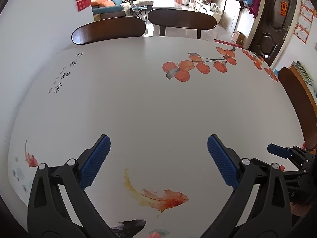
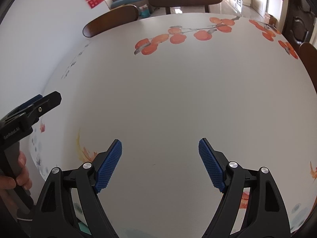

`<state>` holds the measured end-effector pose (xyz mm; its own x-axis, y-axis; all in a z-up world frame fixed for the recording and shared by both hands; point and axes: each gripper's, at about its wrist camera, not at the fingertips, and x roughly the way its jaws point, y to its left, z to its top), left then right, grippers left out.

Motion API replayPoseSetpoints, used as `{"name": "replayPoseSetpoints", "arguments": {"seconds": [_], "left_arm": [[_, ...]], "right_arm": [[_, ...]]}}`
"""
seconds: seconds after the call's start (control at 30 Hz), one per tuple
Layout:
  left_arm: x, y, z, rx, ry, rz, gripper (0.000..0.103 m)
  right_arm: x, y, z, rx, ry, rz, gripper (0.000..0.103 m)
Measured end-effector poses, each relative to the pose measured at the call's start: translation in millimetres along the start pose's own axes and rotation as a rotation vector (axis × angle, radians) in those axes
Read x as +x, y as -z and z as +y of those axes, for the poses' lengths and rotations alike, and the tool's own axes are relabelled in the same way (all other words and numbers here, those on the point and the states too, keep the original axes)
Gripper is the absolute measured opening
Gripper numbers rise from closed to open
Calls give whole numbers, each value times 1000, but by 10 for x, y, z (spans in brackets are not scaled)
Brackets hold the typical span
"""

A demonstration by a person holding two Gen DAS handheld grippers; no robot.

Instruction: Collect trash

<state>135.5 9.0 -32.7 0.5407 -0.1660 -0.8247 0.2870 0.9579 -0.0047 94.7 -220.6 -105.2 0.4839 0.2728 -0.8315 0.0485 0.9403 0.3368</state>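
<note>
On the white table [image 1: 138, 103] with the printed persimmons [image 1: 190, 67] and goldfish [image 1: 166, 198], there's honestly nothing I'd call trash in either wrist view. Everything coloured on the surface is just print on the cloth, flat, no wrappers or scraps anywhere up to the far edge by the two chairs [image 1: 142, 25].

Left gripper [image 1: 158, 160] hangs over the near part of the table, jaws spread wide, nothing between the blue pads. Right gripper [image 2: 160, 163] is the same: wide open, empty, bare cloth under it. They sit side by side, both angled down at the table; the right one pokes into the left view's edge and the left one shows up at the edge of the right view, with a hand [image 2: 19, 170] wrapped around its handle.

So which way the trash lies, its long axis, which hand is nearer: can't tell, since it's out of frame. My guess is the next move is looking around rather than reaching.
</note>
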Motion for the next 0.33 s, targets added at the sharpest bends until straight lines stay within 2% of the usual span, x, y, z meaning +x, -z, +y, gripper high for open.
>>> {"name": "replayPoseSetpoints", "arguments": {"seconds": [0.33], "left_arm": [[59, -33, 36, -2, 4, 29, 96]], "right_arm": [[12, -17, 50, -9, 10, 0, 80]]}}
